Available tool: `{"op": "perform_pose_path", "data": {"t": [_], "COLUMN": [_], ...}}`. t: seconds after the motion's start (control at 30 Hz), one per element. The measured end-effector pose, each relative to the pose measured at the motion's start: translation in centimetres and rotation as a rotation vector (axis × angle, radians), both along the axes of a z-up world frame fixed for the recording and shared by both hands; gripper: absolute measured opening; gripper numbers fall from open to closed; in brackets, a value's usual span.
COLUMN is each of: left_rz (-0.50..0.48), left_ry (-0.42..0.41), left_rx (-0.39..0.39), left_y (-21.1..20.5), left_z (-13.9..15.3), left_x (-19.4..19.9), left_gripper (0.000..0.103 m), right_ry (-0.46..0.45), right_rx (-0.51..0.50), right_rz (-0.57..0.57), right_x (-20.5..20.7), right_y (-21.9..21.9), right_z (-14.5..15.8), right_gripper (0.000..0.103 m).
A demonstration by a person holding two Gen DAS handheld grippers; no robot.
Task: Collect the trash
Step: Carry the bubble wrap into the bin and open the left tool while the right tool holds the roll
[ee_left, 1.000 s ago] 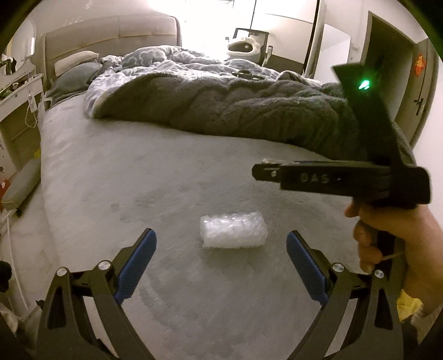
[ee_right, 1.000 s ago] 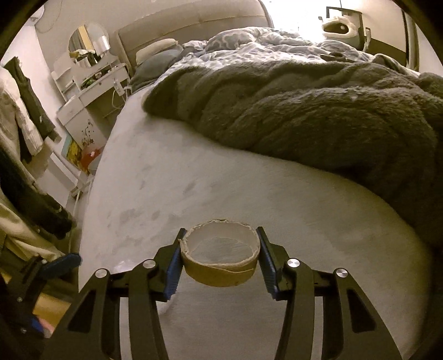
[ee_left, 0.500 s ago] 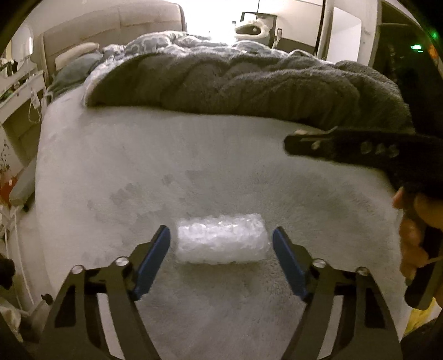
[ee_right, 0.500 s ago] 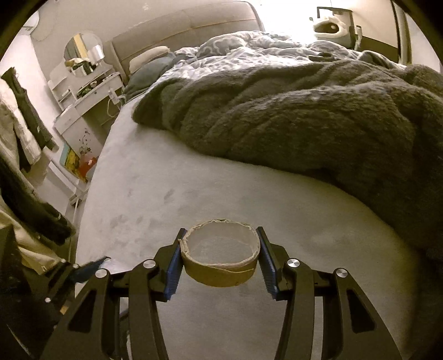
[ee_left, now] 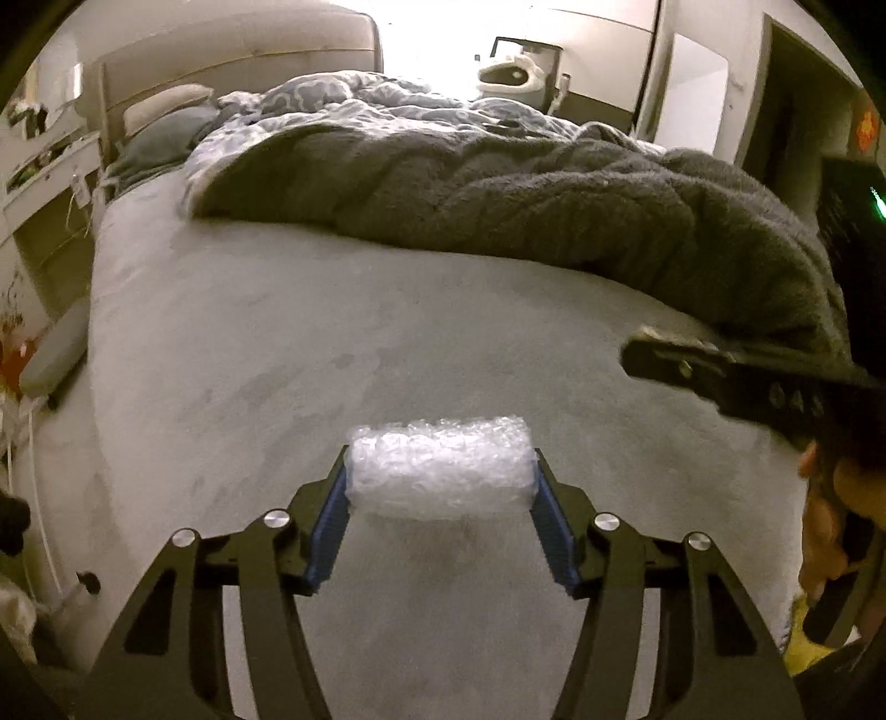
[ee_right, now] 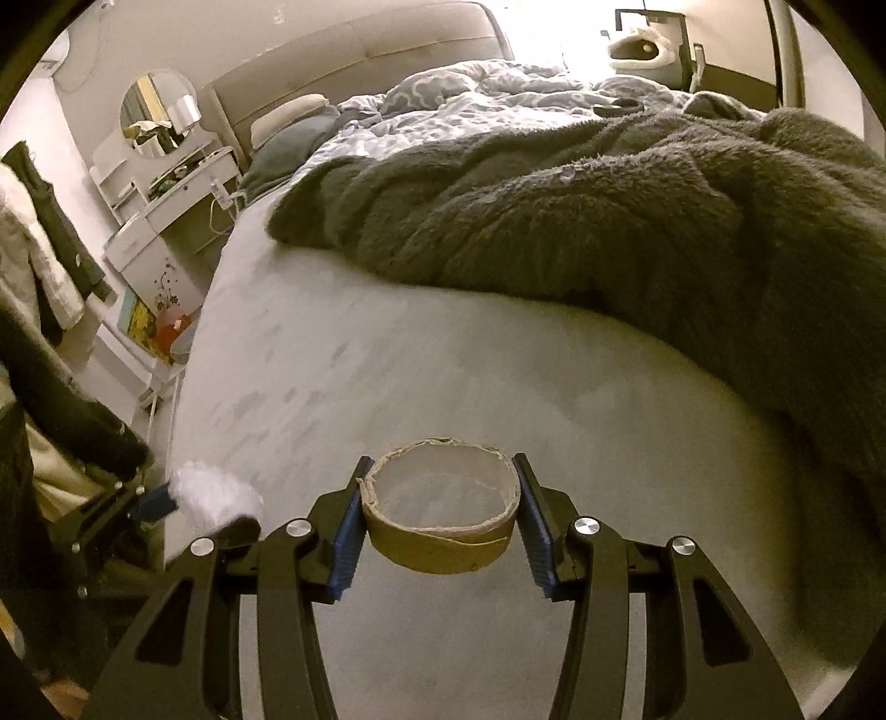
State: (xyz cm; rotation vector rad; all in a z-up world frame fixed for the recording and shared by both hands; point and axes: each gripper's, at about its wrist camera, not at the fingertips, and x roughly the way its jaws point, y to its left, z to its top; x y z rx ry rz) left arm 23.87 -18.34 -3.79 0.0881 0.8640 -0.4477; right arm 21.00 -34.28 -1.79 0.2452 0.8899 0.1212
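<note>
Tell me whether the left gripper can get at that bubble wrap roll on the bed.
Probably yes: the left gripper is closing with the bubble wrap roll squarely between its blue pads, and nothing lies in between.

The room is dim and yellowish through both my wrist cameras. The only strong light comes from the far end behind the bed [ee_left: 387, 343], where a window patch [ee_left: 432, 22] is blown out to pure white and bleeds glare over the patterned duvet [ee_right: 498, 99]. The grey blanket [ee_right: 637, 221] stays murky, its folds in soft shadow. A faint shadow lies under the bubble wrap [ee_left: 440, 468]. The fisheye bends the headboard [ee_right: 360, 61] and walls, and black vignetting rings every corner. At my right edge a hand [ee_left: 830, 531] is smeared and noisy. A green lamp [ee_left: 877, 202] glows.
</note>
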Motion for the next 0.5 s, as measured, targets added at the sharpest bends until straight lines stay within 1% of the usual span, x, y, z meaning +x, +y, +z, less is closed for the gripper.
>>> {"op": "perform_pose_path", "data": {"t": [0.2,0.27,0.43,0.5], "left_rz": [0.017,0.052,0.107,0.132], "left_ry": [-0.012,-0.015,-0.032,-0.031], "left_rx": [0.035,0.064,0.073,0.061], "left_y": [3.4,5.1,8.5,9.6], "left_z": [0.6,0.5,1.5,2.0], "left_x": [-3.9,-5.5,-8.7,-10.1], "left_gripper": [0.062,0.062,0.062,0.062], "right_ry": [-0.058,-0.065,-0.097,-0.102], "right_rx": [-0.031,-0.031,-0.019,-0.01], "right_rz": [0.018,0.03,0.041,0.06], "right_x": [-5.1,-6.7,-9.9,-11.1], "right_y": [2.7,3.3,4.5,5.2], "right_z": [1.9,2.3,3.2,3.3], "right_gripper": [0.05,0.05,0.05,0.05]}}
